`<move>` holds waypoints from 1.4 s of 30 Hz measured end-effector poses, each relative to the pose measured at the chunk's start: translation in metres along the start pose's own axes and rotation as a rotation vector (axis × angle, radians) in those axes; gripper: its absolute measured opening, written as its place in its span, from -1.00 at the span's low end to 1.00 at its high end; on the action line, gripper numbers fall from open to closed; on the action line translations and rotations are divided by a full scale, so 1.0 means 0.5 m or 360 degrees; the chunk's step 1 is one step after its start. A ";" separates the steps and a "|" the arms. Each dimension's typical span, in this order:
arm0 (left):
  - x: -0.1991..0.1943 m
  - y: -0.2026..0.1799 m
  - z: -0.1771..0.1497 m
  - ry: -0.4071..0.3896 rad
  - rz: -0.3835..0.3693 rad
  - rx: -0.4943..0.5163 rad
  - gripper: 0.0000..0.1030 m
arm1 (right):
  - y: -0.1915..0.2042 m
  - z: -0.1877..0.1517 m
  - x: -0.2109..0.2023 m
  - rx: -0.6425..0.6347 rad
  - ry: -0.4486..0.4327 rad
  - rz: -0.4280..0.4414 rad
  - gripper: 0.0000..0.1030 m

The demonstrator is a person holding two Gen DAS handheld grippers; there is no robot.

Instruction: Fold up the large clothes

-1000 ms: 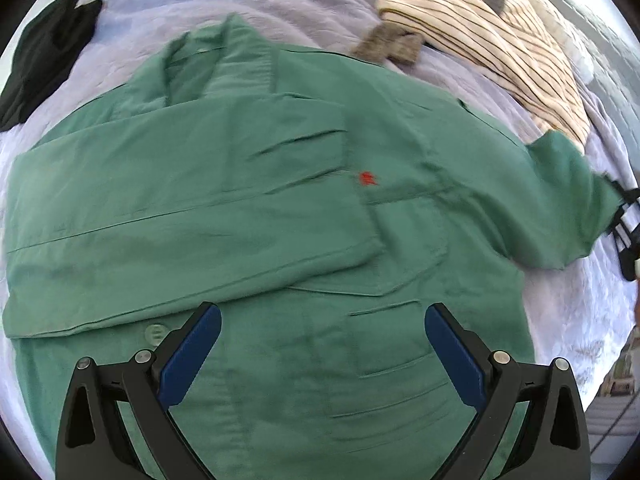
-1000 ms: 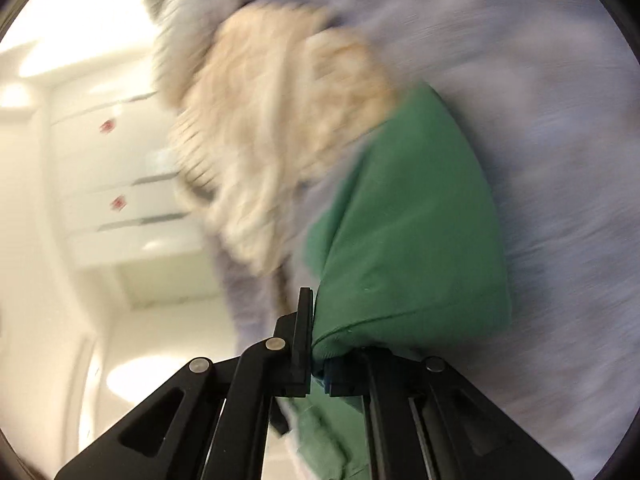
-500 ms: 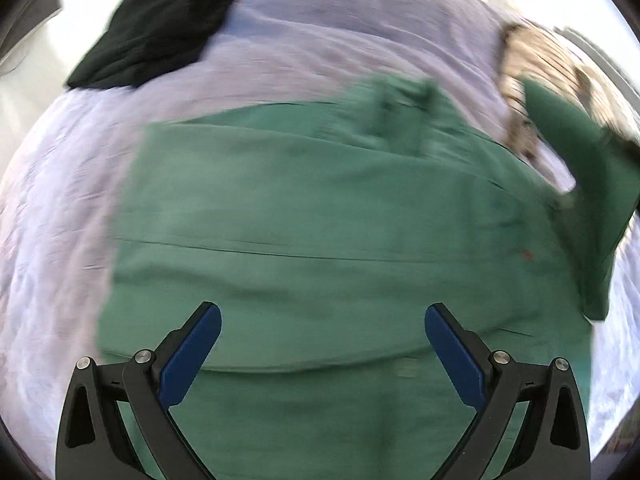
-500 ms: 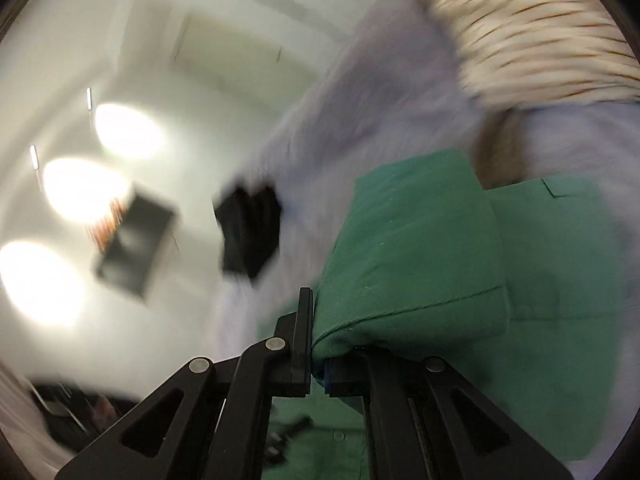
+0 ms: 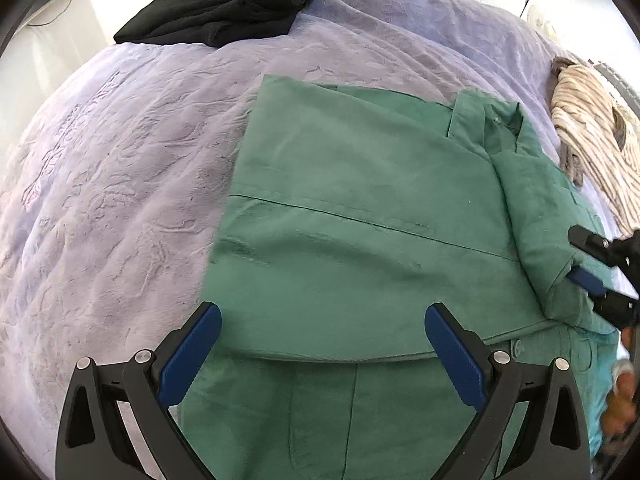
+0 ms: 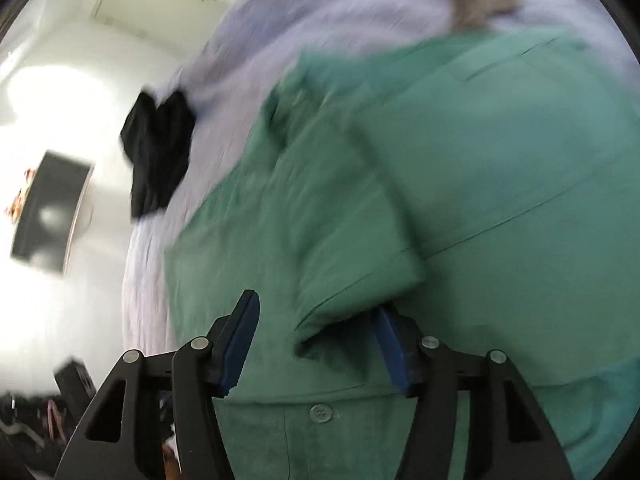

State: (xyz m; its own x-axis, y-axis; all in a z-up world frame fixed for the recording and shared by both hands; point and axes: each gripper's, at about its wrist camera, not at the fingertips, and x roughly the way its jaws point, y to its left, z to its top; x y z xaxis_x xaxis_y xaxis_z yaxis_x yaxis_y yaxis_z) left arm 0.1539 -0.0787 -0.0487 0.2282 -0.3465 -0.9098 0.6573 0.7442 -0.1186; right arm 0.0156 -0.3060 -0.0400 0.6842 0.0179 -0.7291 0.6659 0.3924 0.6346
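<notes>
A green shirt [image 5: 360, 232] lies on the lilac bed cover [image 5: 120, 180], with its left side and sleeve folded across the body. My left gripper [image 5: 320, 344] is open and empty, just above the shirt's lower middle. My right gripper [image 6: 316, 340] is open; the cuff of the right sleeve [image 6: 352, 280] lies between its blue pads, folded over onto the shirt body [image 6: 500, 200]. In the left wrist view the right gripper [image 5: 592, 268] shows at the right edge by that sleeve [image 5: 540, 220].
A folded black garment [image 5: 224, 0] lies at the far left corner of the bed. A cream striped garment [image 5: 592, 136] lies at the far right. The bed's edge and white floor show at the left [image 6: 60, 260]. A hand [image 5: 620, 400] shows at the lower right.
My right gripper carried the right sleeve over onto the shirt body and opened, releasing the cuff. My left gripper's view swung to the left over the shirt; it stayed open.
</notes>
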 end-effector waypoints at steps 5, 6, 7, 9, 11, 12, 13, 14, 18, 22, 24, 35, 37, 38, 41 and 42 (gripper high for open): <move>-0.018 0.027 -0.002 -0.0024 -0.0011 -0.0047 0.98 | 0.061 0.044 0.016 -0.0139 -0.0003 -0.0067 -0.80; -0.019 0.034 -0.002 -0.0024 -0.0007 -0.0059 0.98 | 0.098 0.039 0.024 -0.0267 -0.0001 -0.0076 -0.80; -0.018 0.044 -0.003 -0.0020 0.0005 -0.0071 0.98 | 0.135 0.027 0.034 -0.0402 0.0022 -0.0067 -0.80; -0.014 0.058 -0.005 -0.0002 0.0034 -0.0086 0.98 | 0.183 -0.009 0.066 -0.0594 0.0141 -0.0056 -0.63; -0.011 0.067 -0.003 0.0010 0.0046 -0.0112 0.98 | 0.218 -0.057 0.097 -0.0747 0.0249 -0.0130 -0.23; -0.013 0.071 -0.004 0.0010 0.0040 -0.0122 0.98 | 0.226 -0.077 0.105 -0.0792 0.0291 -0.0126 0.11; -0.013 0.069 -0.002 0.0011 0.0032 -0.0124 0.98 | 0.224 -0.094 0.101 -0.0801 0.0329 -0.0083 0.26; -0.013 0.062 0.001 0.0008 0.0019 -0.0115 0.98 | 0.214 -0.109 0.092 -0.0776 0.0361 -0.0027 0.26; -0.013 0.011 0.014 -0.0008 -0.0067 -0.0029 0.98 | 0.109 -0.117 0.029 -0.0524 0.0392 0.0000 0.26; 0.006 -0.074 0.026 0.0021 -0.0157 0.0091 0.98 | -0.066 -0.093 -0.090 -0.0114 0.0242 -0.0066 0.26; 0.022 -0.117 0.033 0.0023 -0.0183 0.0145 0.98 | -0.154 -0.077 -0.157 0.0110 0.0100 -0.0093 0.26; 0.116 -0.232 0.047 0.0103 -0.0017 0.0289 0.98 | -0.440 -0.091 -0.246 0.1152 -0.0325 0.0204 -0.64; 0.114 -0.240 0.048 0.0102 -0.0014 0.0307 0.98 | -0.445 -0.088 -0.238 0.1231 -0.0334 0.0228 -0.95; 0.114 -0.244 0.048 0.0103 -0.0010 0.0317 0.98 | -0.428 -0.078 -0.234 0.1208 -0.0358 0.0218 -0.95; 0.122 -0.258 0.045 0.0105 0.0000 0.0349 0.98 | -0.391 -0.067 -0.281 0.0953 -0.0439 -0.0014 -0.96; 0.125 -0.262 0.040 0.0097 0.0014 0.0360 0.98 | -0.403 -0.078 -0.293 0.0947 -0.0431 -0.0056 -0.96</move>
State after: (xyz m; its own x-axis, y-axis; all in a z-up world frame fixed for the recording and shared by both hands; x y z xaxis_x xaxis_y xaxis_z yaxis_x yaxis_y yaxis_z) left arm 0.0967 -0.2094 -0.0821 0.1952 -0.3005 -0.9336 0.8015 0.5975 -0.0247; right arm -0.2305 -0.3520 -0.0709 0.6580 -0.2485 -0.7108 0.6868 -0.1890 0.7018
